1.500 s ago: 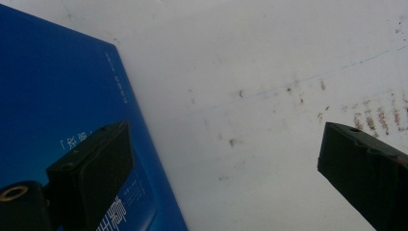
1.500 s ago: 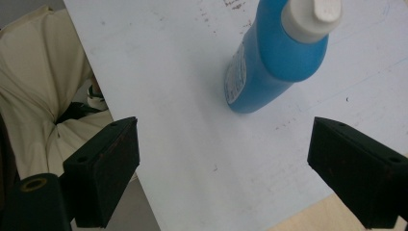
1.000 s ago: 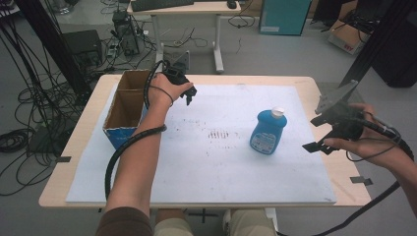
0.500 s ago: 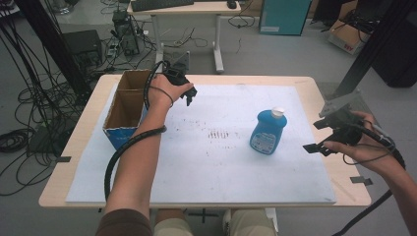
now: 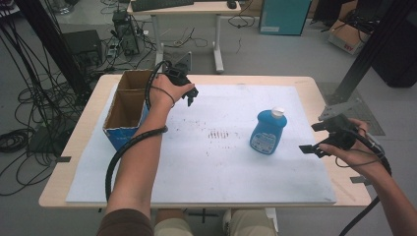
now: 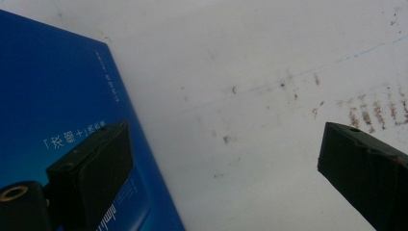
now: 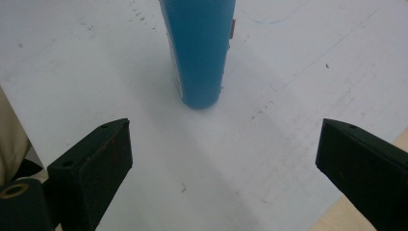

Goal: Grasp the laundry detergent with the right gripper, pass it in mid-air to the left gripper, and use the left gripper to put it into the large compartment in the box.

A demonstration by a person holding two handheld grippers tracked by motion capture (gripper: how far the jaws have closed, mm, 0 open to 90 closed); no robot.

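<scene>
In the high view, a blue bottle (image 5: 267, 132) with a white cap (image 5: 278, 112) is seen standing upright on a white sheet (image 5: 206, 167) that is spread over a wooden table (image 5: 88, 132). The right gripper (image 5: 314, 138) is held just to the right of the bottle, near the right edge of the sheet, and is not touching it. Its jaws have just been opening and are spread wide, with nothing between them. Nothing is seen in the way between this gripper and the bottle. The left gripper (image 5: 189, 96) is held above the far left part of the sheet, just beside an open cardboard box (image 5: 125, 105) with blue sides, well apart from the bottle. A patch of dark marks (image 5: 219, 133) is seen on the sheet between the box and the bottle. In the left gripper view, the jaws of the left gripper (image 6: 226, 159) are spread wide and nothing is held; the blue wall of the box (image 6: 57, 96) is seen behind the left jaw, and the marked sheet (image 6: 269, 72) lies under the rest. In the right gripper view, the jaws of the right gripper (image 7: 226, 154) are also spread wide and empty, and the bottle (image 7: 198, 48) is seen standing straight ahead on the sheet (image 7: 288, 72), a little past the jaw tips.
</scene>
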